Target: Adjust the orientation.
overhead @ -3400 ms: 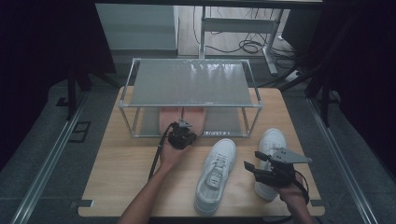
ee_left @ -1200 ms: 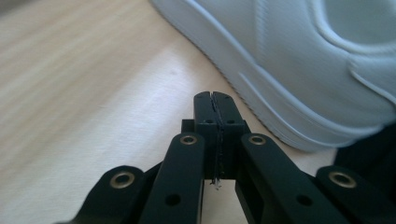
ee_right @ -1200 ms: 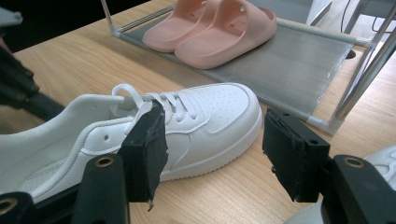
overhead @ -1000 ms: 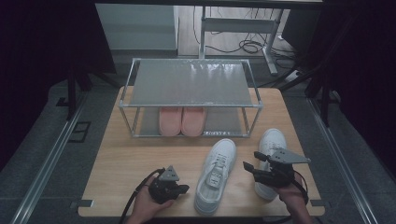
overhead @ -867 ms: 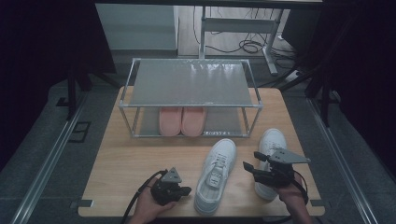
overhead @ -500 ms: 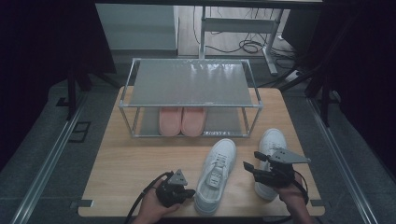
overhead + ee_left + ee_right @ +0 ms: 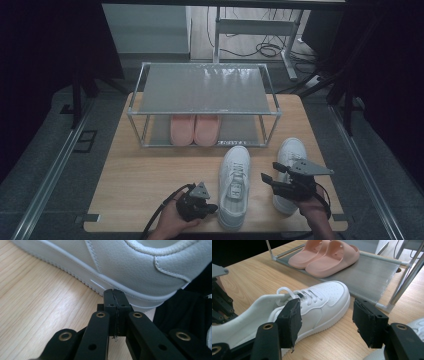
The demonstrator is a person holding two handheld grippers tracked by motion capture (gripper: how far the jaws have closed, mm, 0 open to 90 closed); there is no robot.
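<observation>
A light wooden table (image 7: 140,175) is standing under the high camera, and a person's two forearms are coming in from its near edge, each hand carrying a black two-jaw gripper.

The left gripper (image 7: 115,295) is sitting low on the tabletop just beside the heel end of a white leather lace-up sneaker (image 7: 235,185). Its jaws are pressed flat together with nothing between them, and their tips are pointing at the sneaker's white rubber sole edge, very close to it; whether they are touching it cannot be told.

That white sneaker is lying near the front of the table, between the two grippers, with its toe pointing toward a low metal-framed shoe rack with grey shelves (image 7: 205,90) at the back of the table.

The right gripper (image 7: 327,320) is hovering to the right of this sneaker with its jaws standing wide apart and holding nothing. In the high view it is sitting over a second white sneaker (image 7: 291,150), which is lying just to the right of the first.

A pair of pale pink rubber slide sandals (image 7: 324,253) is resting side by side on the rack's lower shelf, toes facing the person.
</observation>
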